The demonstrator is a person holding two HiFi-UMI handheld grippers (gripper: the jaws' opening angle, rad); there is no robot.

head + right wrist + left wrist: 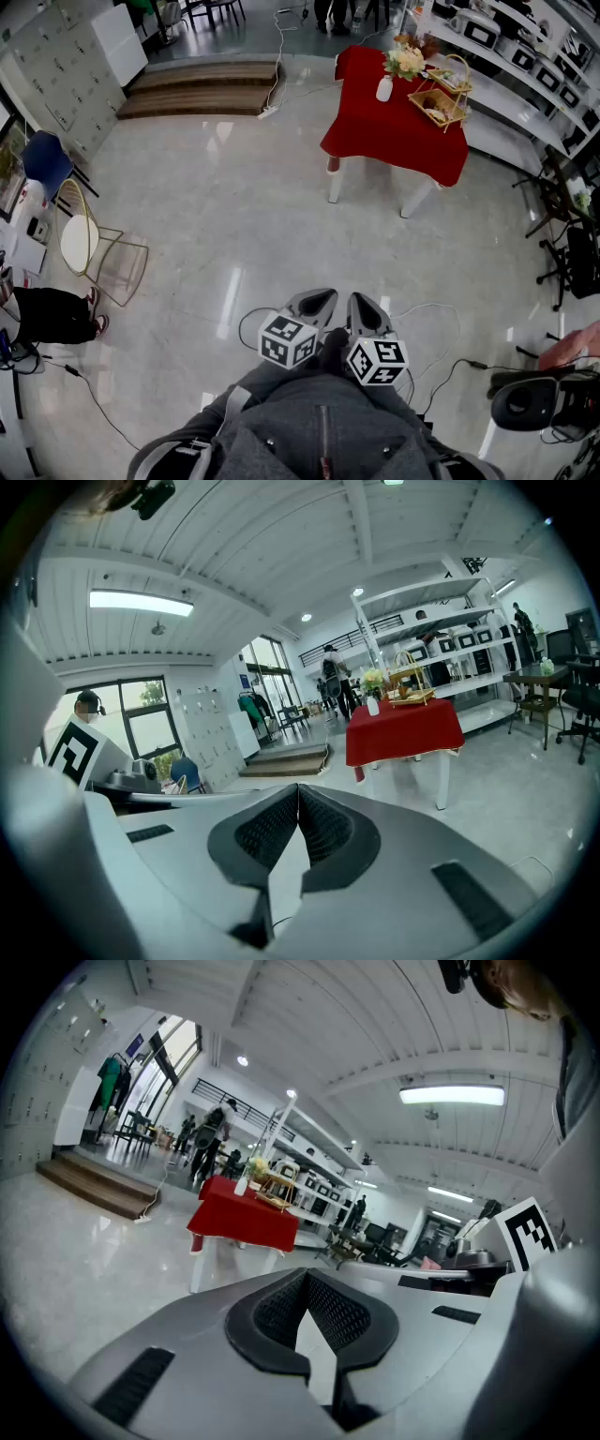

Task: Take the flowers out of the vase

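Grippers first, from the head view: my left gripper (317,298) and right gripper (362,302) sit side by side, low in the middle, just ahead of my grey jacket (319,427). Both point out over the pale shiny floor (234,216). The red table (394,136) is way off at the far right. The white vase (384,89) stands on it with the flowers (405,62) in it, just left of a gold wire basket stand (441,98). All of that is well apart from both grippers.

Left gripper view: my fingers (281,1312) are pressed together at the tips with nothing between them. The table is small and far off, up and left of the jaws, with the vase on top.

Right gripper view: same deal, fingers (323,827) closed tip to tip, holding nothing. The table is far off to the right, with the vase and flowers on it beside the basket stand.
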